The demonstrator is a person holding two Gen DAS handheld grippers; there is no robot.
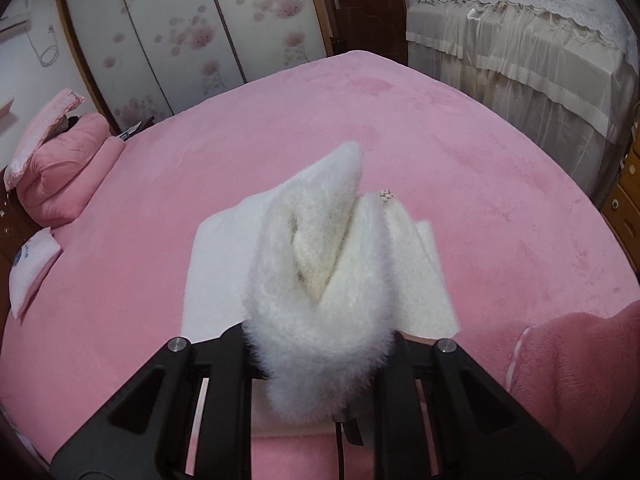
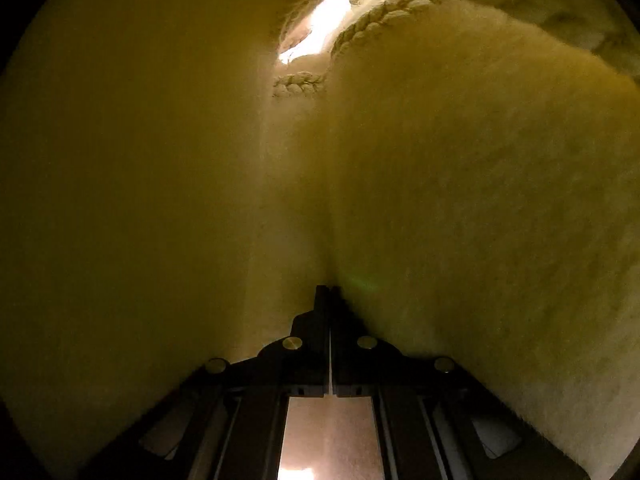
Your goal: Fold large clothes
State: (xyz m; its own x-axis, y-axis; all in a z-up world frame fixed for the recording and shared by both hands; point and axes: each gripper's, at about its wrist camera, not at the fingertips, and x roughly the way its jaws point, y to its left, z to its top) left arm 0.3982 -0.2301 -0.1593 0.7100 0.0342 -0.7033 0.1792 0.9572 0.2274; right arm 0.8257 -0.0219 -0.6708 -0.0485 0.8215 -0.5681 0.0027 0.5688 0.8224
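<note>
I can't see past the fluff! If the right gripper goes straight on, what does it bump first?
The fuzzy garment. It drapes all around the right gripper, just past its shut jaws. Nothing beyond shows.

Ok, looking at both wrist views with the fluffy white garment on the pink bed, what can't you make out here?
- Left wrist view: the fluffy white garment bunches over the left gripper, hiding its fingertips and the garment's overall shape.
- Right wrist view: cloth drapes over the camera, hiding the room; only the shut right gripper and a braided trim show.
- Small ornament on the garment: too small to identify.
</note>
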